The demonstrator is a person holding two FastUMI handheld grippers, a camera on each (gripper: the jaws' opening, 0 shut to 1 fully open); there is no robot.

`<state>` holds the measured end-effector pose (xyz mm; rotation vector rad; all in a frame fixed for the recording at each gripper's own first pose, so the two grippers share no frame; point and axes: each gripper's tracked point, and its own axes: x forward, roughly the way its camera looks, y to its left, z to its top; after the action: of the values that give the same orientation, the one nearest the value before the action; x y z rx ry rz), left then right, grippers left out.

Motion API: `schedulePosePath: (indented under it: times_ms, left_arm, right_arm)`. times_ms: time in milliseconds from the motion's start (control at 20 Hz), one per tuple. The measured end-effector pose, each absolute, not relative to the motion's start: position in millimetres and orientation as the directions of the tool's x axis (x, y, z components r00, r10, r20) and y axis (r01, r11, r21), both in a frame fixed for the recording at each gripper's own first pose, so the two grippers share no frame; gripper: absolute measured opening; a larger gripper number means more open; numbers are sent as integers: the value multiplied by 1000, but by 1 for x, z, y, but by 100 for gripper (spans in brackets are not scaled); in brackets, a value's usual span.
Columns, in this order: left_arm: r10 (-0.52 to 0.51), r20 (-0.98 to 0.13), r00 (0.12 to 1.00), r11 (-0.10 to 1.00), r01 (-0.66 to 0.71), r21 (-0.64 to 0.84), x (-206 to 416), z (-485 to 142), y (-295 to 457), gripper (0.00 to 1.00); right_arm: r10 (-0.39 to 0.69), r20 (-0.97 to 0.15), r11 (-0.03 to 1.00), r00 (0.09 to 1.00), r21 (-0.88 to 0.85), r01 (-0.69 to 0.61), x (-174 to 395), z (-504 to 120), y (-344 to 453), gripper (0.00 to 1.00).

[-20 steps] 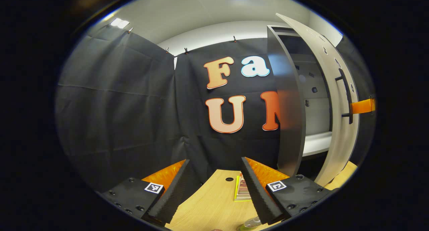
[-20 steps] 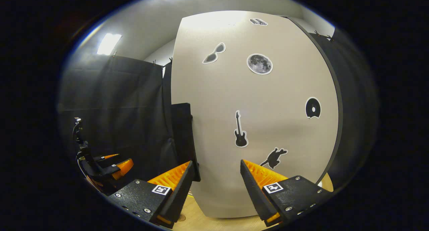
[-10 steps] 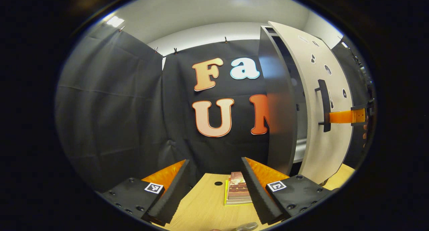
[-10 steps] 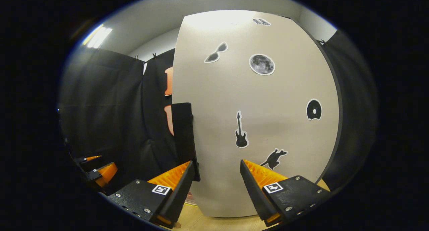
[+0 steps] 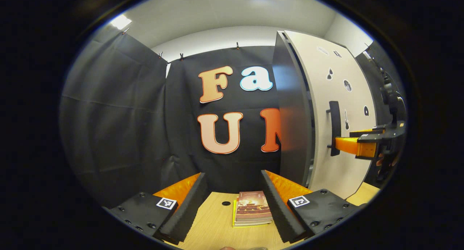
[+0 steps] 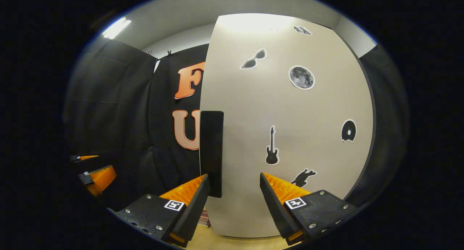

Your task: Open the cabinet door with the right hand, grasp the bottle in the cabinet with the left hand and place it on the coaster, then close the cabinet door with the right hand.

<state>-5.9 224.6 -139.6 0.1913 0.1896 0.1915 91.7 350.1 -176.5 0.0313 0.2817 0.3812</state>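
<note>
The left tongs (image 5: 232, 203) hang wide open and empty over the desk (image 5: 214, 228), near a small stack of books (image 5: 252, 208) lying just beyond the tips; the pose reads as parked clear of the door's swing. To the right, the cabinet door (image 5: 340, 98) stands nearly shut against the cabinet. The right tongs (image 6: 233, 203) are spread open, holding nothing, their tips close to the door's dark handle (image 6: 212, 152), apparently to push the panel home. A blurred sliver at the near edge of the left gripper view may be the bottle; that cannot be confirmed. No coaster can be identified.
</note>
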Motion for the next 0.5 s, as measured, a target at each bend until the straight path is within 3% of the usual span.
schedulePosePath:
  times_ms: [500]
  left_arm:
    - [119,-160,980,987,-99,124,7,-97,169,97]
  right_arm:
    - [316,-214,948,924,48,-313,62,-130,282,87]
